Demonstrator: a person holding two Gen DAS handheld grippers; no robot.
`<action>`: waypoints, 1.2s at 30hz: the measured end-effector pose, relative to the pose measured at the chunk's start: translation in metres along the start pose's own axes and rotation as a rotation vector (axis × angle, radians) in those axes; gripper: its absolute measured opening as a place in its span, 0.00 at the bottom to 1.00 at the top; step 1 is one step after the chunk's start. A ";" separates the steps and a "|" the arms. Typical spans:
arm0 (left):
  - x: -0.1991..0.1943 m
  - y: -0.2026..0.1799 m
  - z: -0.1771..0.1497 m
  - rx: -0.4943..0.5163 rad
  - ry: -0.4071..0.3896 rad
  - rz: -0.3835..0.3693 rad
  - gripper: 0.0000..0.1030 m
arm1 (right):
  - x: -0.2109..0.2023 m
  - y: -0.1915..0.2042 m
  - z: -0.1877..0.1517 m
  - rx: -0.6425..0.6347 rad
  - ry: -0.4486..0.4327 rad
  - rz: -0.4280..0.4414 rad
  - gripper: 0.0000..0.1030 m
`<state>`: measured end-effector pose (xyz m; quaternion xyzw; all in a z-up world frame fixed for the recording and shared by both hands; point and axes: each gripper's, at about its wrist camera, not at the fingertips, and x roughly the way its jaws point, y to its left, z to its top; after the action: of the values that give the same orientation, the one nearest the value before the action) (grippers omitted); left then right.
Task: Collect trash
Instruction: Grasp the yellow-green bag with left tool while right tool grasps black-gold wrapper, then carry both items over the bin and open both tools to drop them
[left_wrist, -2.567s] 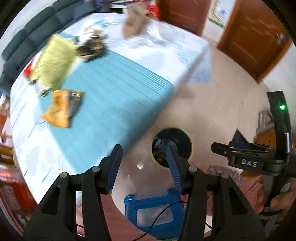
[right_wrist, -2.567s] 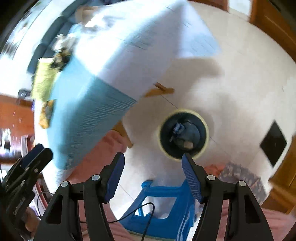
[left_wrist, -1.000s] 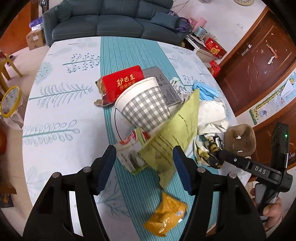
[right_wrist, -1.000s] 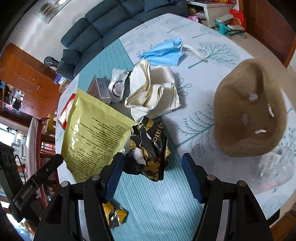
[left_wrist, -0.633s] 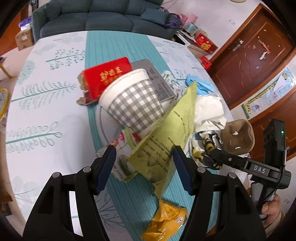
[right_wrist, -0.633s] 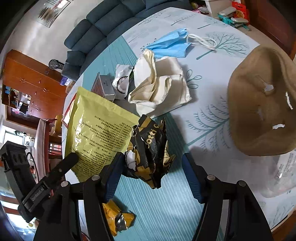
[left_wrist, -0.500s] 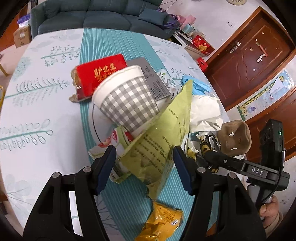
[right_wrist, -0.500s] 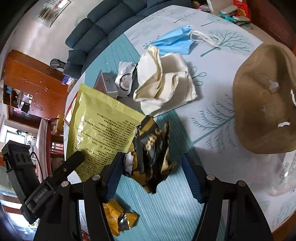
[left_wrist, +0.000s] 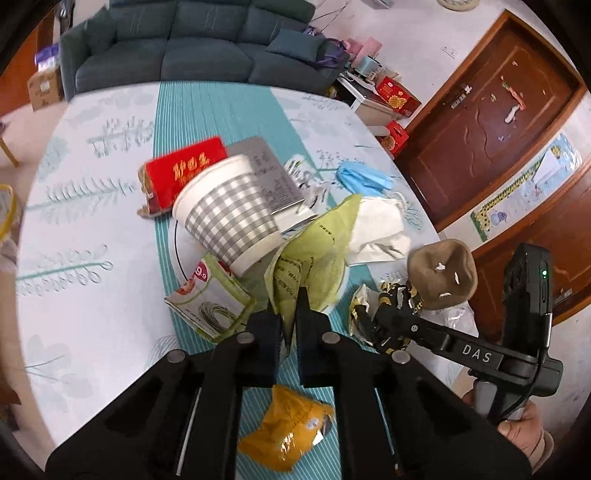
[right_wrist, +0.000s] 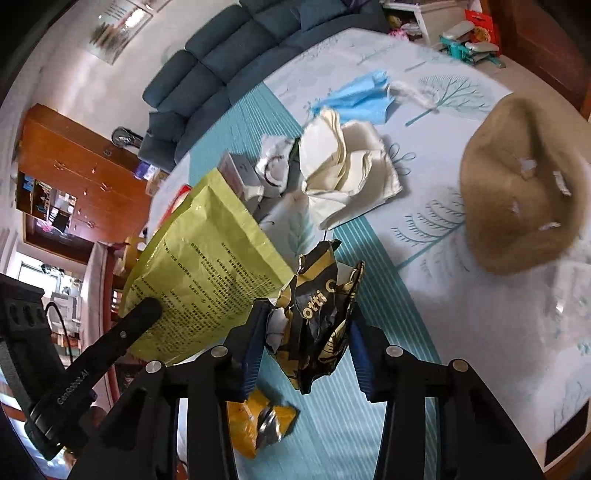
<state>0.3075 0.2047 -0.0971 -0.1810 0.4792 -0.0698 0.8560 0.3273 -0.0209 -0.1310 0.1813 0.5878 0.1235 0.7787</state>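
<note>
- Both grippers have closed since half a second ago: left gripper (left_wrist: 290, 314) pinches the green bag (left_wrist: 314, 254), right gripper (right_wrist: 306, 332) clamps the black wrapper (right_wrist: 317, 314), both mid-table near its front edge.
- Lift the bag slowly; the cup (left_wrist: 229, 210) leans against it and may roll.

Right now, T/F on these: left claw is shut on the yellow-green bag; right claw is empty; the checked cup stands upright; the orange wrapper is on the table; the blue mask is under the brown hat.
1. The left claw is shut on the yellow-green bag. True.
2. The right claw is empty. False: it grips the black-and-gold wrapper.
3. The checked cup stands upright. False: it lies tipped on its side.
4. The orange wrapper lies on the table. True.
5. The blue mask is under the brown hat. False: they lie apart.
</note>
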 end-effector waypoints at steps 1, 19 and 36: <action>-0.008 -0.007 0.000 0.019 -0.009 0.004 0.03 | -0.009 0.000 -0.003 0.001 -0.011 0.005 0.41; -0.116 -0.144 -0.100 0.411 0.021 -0.063 0.03 | -0.170 -0.074 -0.157 0.136 -0.225 -0.024 0.41; -0.045 -0.239 -0.279 0.719 0.298 -0.068 0.03 | -0.161 -0.196 -0.306 0.362 -0.209 -0.235 0.41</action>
<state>0.0605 -0.0710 -0.1034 0.1269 0.5369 -0.2871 0.7831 -0.0156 -0.2215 -0.1487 0.2600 0.5335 -0.0950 0.7992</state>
